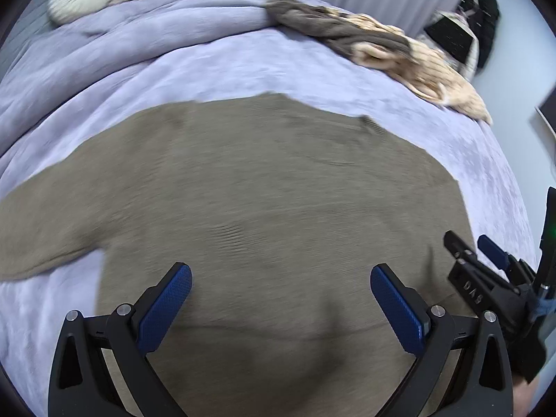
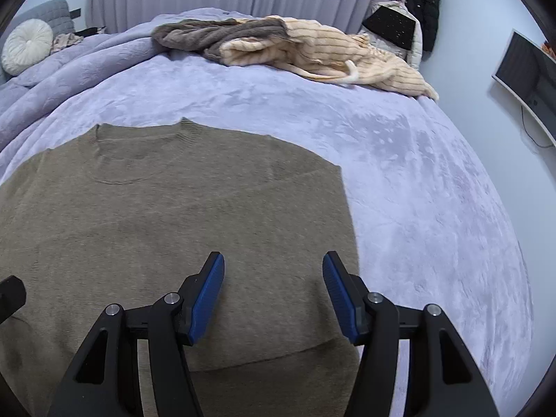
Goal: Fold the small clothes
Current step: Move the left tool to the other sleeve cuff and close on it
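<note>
From the left wrist view, my left tongs (image 1: 281, 307) hang spread wide over the lower part of the sweater (image 1: 264, 187), pinching nothing; the sweater lies flat on the bed (image 1: 243, 66), one sleeve (image 1: 45, 229) stretched out to the left of its body. The right tongs (image 1: 486, 253) show at the sweater's right edge, but from here I cannot tell how they stand. This view is smeared, so I would not trust it for picking out the hem; I could close on a single layer, or catch the plush bedcover with the knit and drag both. From the right wrist view, my right tongs (image 2: 274, 299) are also spread and empty, over the sweater's lower right corner, with the collar (image 2: 146, 132) at the far end. The sweater is a soft, olive-brown knit with a ribbed neckband, limp and likely stretchy, so uneven pulls from the two sides could skew the fold. The bedcover is pale lilac and fuzzy, probably grippy against the knit. Beyond the collar lies a heap of clothes (image 2: 278, 45), grey and cream-striped, well apart from the sweater.
</note>
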`<act>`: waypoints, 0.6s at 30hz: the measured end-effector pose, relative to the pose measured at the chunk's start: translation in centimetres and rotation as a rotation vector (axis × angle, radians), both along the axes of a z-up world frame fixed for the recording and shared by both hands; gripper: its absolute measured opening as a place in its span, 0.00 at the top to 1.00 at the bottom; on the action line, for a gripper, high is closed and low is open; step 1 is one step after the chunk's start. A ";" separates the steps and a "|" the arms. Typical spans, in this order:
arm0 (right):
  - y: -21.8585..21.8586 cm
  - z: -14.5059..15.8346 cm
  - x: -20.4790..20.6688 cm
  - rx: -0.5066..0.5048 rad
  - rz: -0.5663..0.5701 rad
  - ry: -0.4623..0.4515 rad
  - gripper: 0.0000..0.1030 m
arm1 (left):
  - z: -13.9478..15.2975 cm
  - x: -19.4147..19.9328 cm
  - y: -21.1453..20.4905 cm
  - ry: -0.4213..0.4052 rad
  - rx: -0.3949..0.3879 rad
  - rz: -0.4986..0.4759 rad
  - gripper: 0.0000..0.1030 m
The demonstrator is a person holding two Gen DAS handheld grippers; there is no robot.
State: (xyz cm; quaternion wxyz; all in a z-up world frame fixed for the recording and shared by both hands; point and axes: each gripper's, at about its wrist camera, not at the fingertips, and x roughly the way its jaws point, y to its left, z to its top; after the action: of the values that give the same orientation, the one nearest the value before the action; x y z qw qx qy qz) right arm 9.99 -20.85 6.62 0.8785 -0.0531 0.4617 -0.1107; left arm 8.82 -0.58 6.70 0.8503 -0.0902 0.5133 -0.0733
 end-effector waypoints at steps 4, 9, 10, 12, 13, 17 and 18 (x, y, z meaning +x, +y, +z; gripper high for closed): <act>-3.5 0.0 -0.9 0.016 -0.073 -0.006 0.39 | -0.2 1.3 -5.0 -0.022 -0.049 -0.117 0.00; -4.5 0.0 -0.5 -0.001 -0.063 -0.001 0.39 | -3.4 2.4 -5.5 0.042 0.037 -0.118 0.00; -4.1 -0.2 -0.3 -0.009 -0.052 -0.002 0.39 | -3.9 2.4 -4.6 0.053 0.054 -0.095 0.00; -2.9 -0.9 0.3 -0.034 -0.020 0.007 0.39 | -4.4 2.0 -1.9 0.059 0.069 -0.046 0.00; -1.8 -1.4 0.5 -0.040 0.004 0.016 0.39 | -4.3 1.7 -0.9 0.056 0.063 -0.033 0.00; 3.2 -3.4 0.7 -0.077 0.085 0.055 0.39 | -3.8 0.1 3.9 0.048 0.057 0.046 0.00; 4.7 -3.7 0.5 -0.120 0.102 0.048 0.39 | -3.8 -0.2 5.1 0.055 0.052 0.074 0.00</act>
State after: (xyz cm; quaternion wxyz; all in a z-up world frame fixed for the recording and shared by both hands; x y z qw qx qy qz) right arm 10.45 -16.13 2.96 0.8668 -0.1318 0.4720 -0.0921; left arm 8.66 4.53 2.91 0.8400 -0.0892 0.5345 -0.0258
